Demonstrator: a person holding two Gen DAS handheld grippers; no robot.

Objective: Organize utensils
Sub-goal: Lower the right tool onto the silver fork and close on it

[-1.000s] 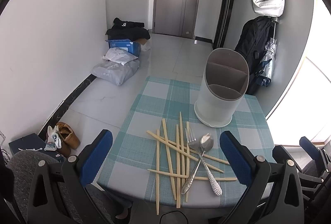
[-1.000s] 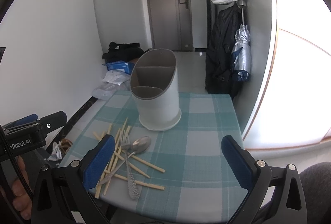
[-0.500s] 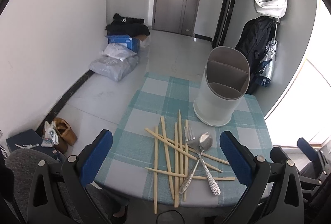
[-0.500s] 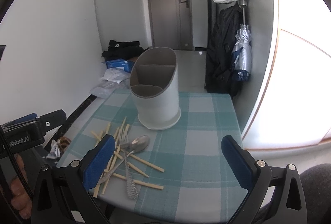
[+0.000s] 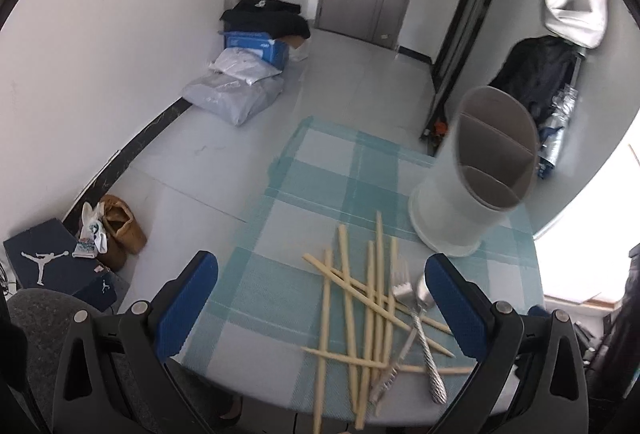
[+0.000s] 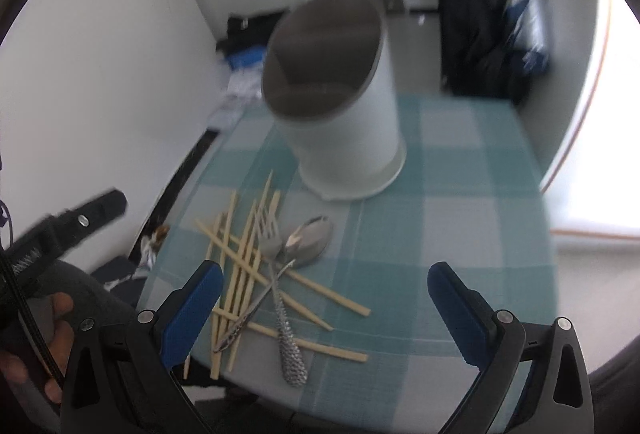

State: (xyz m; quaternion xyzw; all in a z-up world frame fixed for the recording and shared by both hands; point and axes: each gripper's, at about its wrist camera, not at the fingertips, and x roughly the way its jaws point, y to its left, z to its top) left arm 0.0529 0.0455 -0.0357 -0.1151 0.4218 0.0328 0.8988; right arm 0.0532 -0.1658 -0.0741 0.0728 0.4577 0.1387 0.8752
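Each gripper, the left gripper [image 5: 320,304] and the right gripper [image 6: 325,304], has a black plastic frame with triangular cut-outs and round silver screws at the joints. The fingers [image 5: 188,300] carry blue, finely ribbed pads. In the right wrist view a hand [image 6: 30,344] shows beside a black cable, and the other gripper's black body bears white lettering too blurred to read.

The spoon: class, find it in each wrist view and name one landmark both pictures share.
Left wrist view: the spoon lies lower right, its bowl beside the right blue finger, crossing the fork.
Right wrist view: the spoon lies at centre, bowl pointing toward the holder.
Shared landmark: the white utensil holder.
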